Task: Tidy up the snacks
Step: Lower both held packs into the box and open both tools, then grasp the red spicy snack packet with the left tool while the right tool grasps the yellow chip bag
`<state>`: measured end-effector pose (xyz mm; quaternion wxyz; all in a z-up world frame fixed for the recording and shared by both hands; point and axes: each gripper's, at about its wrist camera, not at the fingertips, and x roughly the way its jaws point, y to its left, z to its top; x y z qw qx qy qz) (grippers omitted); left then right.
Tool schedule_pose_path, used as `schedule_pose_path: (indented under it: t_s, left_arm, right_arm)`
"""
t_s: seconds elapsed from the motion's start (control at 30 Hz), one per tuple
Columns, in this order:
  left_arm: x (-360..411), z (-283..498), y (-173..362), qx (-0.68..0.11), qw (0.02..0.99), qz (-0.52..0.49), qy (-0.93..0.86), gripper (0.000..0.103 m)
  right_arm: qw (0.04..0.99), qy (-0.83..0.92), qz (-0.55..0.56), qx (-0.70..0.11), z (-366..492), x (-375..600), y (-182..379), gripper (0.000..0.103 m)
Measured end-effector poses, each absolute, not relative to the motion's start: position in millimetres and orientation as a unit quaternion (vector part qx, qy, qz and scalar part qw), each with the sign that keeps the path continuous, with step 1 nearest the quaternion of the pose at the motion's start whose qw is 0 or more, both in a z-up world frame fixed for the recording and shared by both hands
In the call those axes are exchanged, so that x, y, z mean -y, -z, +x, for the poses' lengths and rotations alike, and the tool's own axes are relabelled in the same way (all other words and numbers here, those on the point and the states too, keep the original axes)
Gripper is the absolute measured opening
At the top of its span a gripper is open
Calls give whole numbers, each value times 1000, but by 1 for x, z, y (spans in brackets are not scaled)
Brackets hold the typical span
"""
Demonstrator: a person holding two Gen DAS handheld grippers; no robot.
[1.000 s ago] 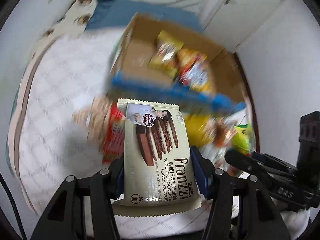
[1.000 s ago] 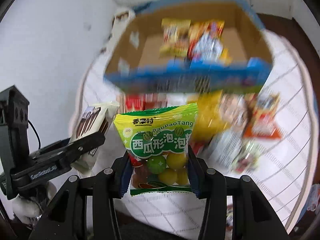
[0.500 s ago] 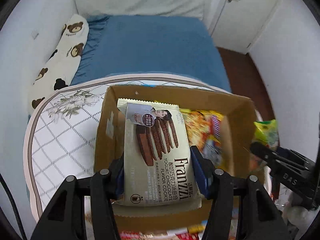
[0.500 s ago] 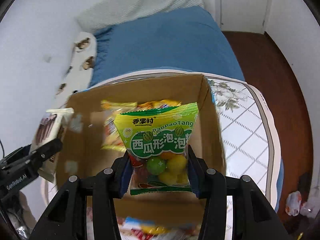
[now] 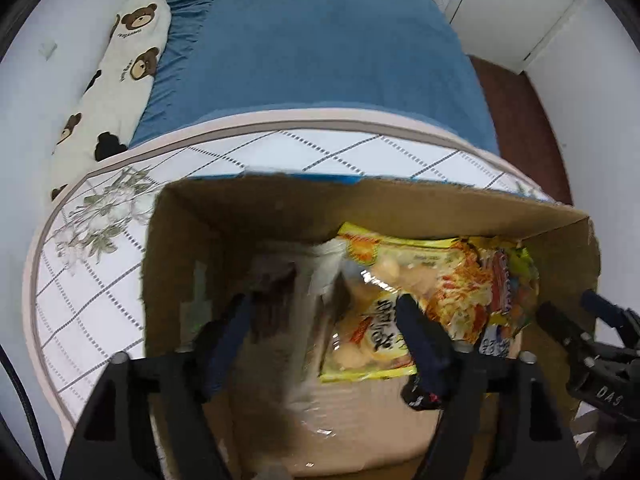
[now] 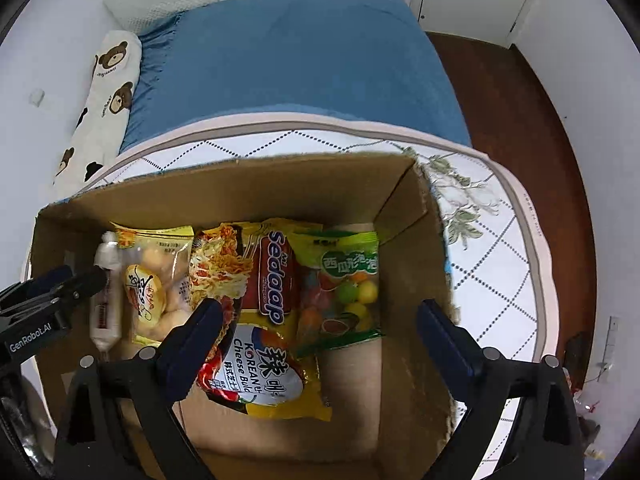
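An open cardboard box (image 5: 400,208) (image 6: 404,208) stands on the quilted cloth. My left gripper (image 5: 322,320) hangs over its left end with its jaws opening. The cookie pack (image 5: 280,312) is a blur between the fingers, free of both pads. In the right wrist view the cookie pack (image 6: 106,296) shows edge-on beside the left gripper (image 6: 60,288). My right gripper (image 6: 322,328) is wide open and its jaws are still opening, with nothing in them. The green candy bag (image 6: 344,280) lies below it on the box floor, at the right end.
Inside the box also lie a noodle packet (image 6: 260,320) and a yellow snack bag (image 6: 156,280) (image 5: 372,320). The box sits on a round white quilted cloth (image 5: 88,280). Behind it are a blue bedsheet (image 5: 312,60) and a bear-print pillow (image 5: 120,64).
Both grippers swung from the snack pile to over the box and sank. Both jaws opened: the candy bag dropped onto the box floor and the cookie pack left the left pads.
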<state>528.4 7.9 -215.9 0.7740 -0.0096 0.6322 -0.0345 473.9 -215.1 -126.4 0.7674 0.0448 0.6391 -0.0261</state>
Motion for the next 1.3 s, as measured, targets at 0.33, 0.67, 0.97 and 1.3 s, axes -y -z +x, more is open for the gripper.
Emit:
schedule_pose_path:
  t_s: [0.33,0.67,0.97,1.3]
  left_arm:
    - [-13,485,194,-598,801,-16,29,83]
    - [-17,413,159,-557,830,-19,29,83]
    - [-24,348,115,-507,861,-20,28,83]
    - [-21,290,76,-466,883,-21,40,83]
  right_arm:
    - [777,10,54,-628,437,207,125,99]
    - [805,-2,46,-591,369,188,90,99]
    - [841,-16,37,-540,312,176,36,99]
    - [868,-36,56,-493,243,171,-18,99]
